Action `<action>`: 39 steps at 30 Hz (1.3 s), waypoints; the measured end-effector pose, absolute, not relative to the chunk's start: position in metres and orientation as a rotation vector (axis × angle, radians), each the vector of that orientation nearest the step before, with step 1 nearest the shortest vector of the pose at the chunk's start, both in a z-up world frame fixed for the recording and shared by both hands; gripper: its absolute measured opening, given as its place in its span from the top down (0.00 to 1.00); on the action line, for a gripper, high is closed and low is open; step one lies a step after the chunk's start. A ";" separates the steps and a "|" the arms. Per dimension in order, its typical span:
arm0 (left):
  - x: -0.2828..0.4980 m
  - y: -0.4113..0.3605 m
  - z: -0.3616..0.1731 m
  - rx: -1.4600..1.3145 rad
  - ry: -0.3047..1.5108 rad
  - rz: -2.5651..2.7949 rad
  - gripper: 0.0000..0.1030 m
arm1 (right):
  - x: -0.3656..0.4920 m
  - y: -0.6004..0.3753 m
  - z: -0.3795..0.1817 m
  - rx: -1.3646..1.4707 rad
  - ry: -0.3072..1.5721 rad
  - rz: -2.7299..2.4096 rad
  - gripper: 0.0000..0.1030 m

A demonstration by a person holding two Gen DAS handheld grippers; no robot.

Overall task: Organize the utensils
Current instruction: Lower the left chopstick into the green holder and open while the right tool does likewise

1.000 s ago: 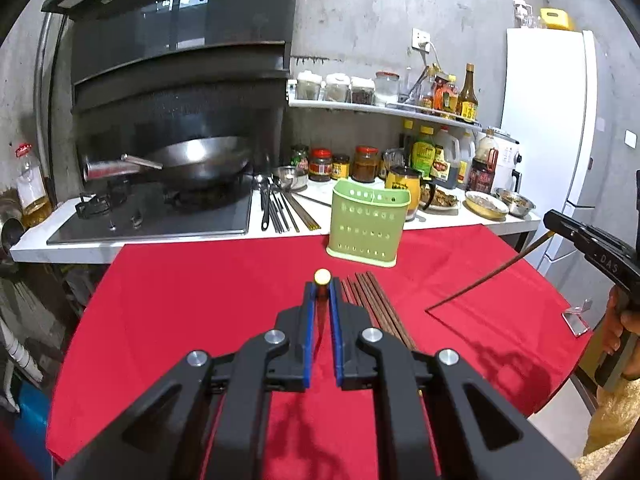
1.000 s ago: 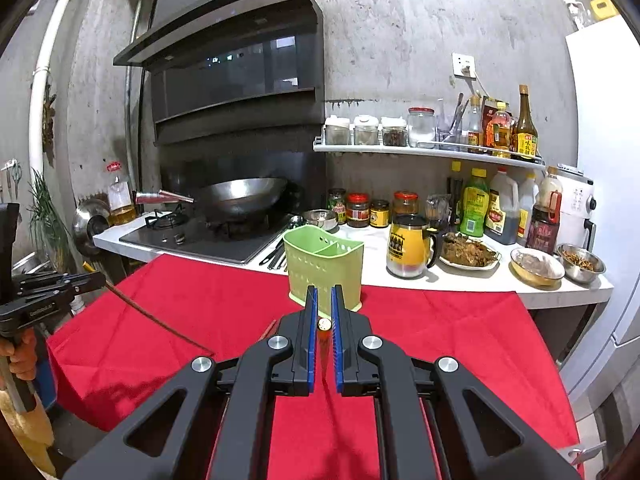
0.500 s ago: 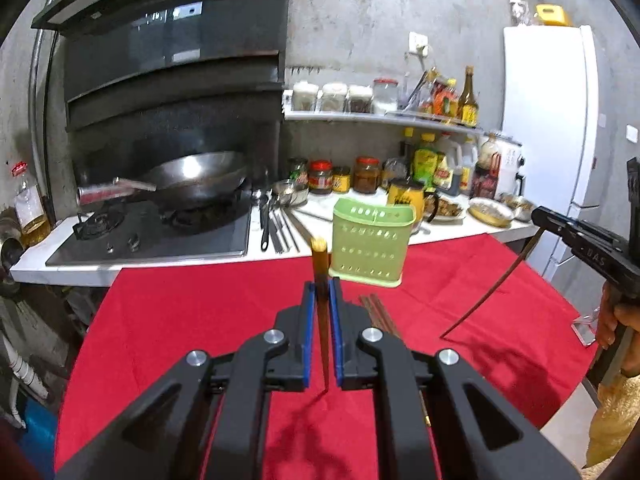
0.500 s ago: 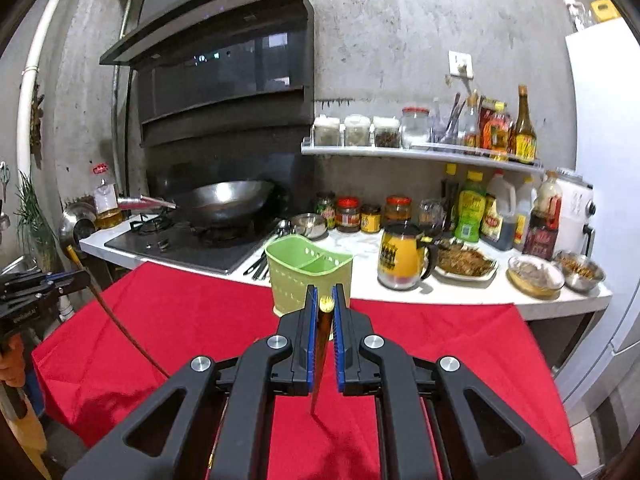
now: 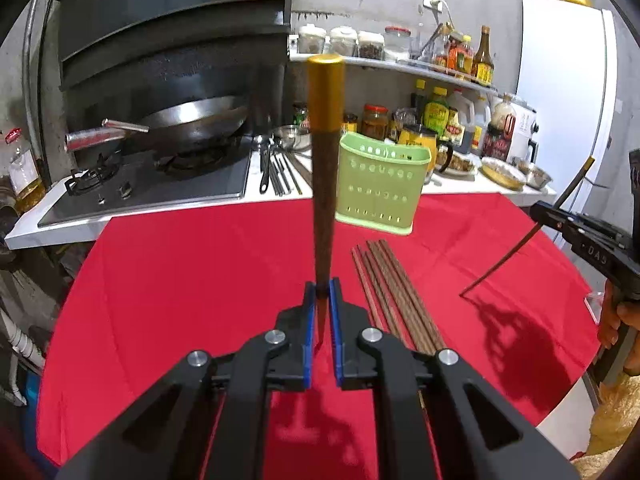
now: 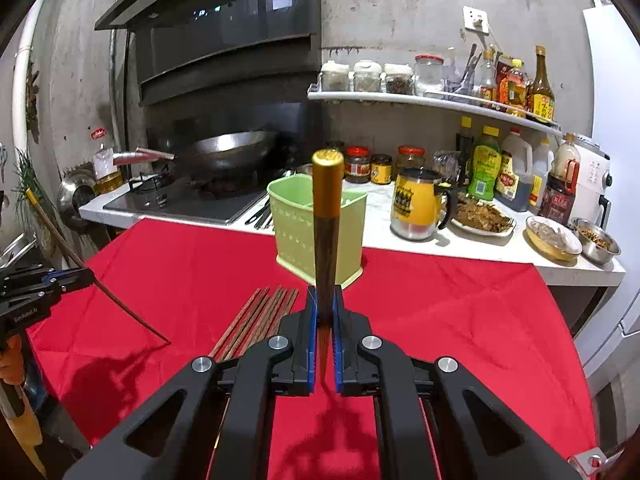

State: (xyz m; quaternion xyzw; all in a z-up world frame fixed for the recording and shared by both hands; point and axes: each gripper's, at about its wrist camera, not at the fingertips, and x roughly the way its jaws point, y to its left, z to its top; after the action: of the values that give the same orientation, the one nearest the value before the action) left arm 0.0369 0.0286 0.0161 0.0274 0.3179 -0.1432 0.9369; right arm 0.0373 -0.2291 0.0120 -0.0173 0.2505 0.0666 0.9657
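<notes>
Gripping one chopstick (image 5: 323, 184) upright in left claw (image 5: 322, 300), another chopstick (image 6: 326, 240) likewise in right claw (image 6: 325, 312); spare chopsticks (image 5: 394, 296) flat on worktop (image 5: 180, 280) beside both.

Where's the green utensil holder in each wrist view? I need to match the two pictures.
Left wrist view: the green utensil holder stands at the far edge of the red cloth, right of centre, just right of the chopstick in the left claw.
Right wrist view: the holder sits near centre, partly hidden behind the chopstick in the right claw.
Shared landmark: the wok on the stove, to the holder's left in both.
</notes>
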 end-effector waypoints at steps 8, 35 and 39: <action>0.092 0.006 0.076 0.074 0.472 -0.326 0.94 | 0.059 -0.236 0.076 -0.030 0.326 0.116 0.94; 0.235 -0.056 0.069 0.060 0.535 -0.394 0.68 | 0.167 -0.243 0.055 -0.015 0.409 0.091 0.50; 0.183 -0.028 0.094 0.061 0.474 -0.337 0.59 | 0.111 -0.253 0.066 -0.002 0.374 0.082 0.49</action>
State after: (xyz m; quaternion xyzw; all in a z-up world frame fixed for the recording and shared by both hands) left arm 0.1833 -0.0285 0.0935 0.0302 0.2336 -0.1659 0.9576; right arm 0.1109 -0.2526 0.0657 -0.0010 0.1856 0.0406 0.9818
